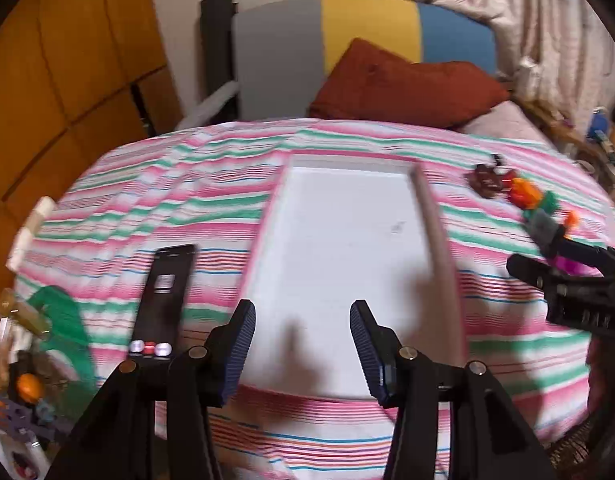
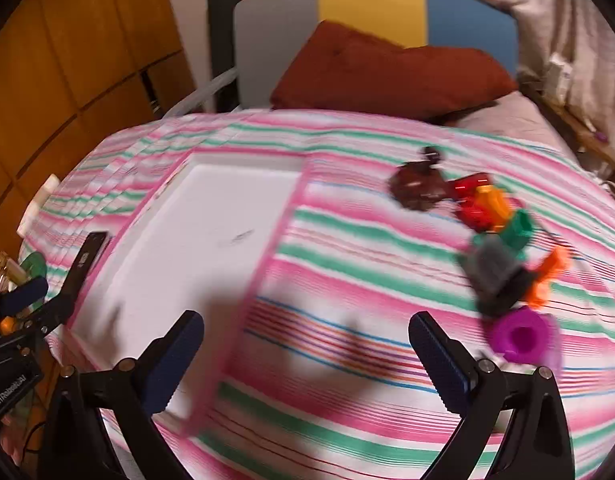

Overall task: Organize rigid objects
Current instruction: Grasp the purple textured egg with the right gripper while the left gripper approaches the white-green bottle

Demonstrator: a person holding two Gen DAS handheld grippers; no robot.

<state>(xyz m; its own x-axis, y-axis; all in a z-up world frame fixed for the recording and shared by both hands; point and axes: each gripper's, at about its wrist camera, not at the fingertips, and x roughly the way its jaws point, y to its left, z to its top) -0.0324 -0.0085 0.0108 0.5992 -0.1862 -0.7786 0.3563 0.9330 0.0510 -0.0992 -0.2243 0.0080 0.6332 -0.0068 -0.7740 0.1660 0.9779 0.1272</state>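
Bed cover (image 2: 347, 264): striped cloth, matt. Tray (image 1: 347, 240): smooth white, matt. Toy pieces (image 2: 503, 240): glossy plastic. Cupboard (image 1: 67, 60): wood.

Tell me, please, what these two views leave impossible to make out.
- Heap of coloured plastic blocks: right wrist view, motion blur smears their shapes and count.
- Dark brown lumpy object: left wrist view, small and blurred, identity unclear.
- Clutter beside the black remote control: left wrist view, cut by the edge.

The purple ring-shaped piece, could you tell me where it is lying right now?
In the right wrist view the purple ring-shaped piece lies on the striped cover, nearest end of the toy cluster, beside the grey block and just beyond the right gripper.
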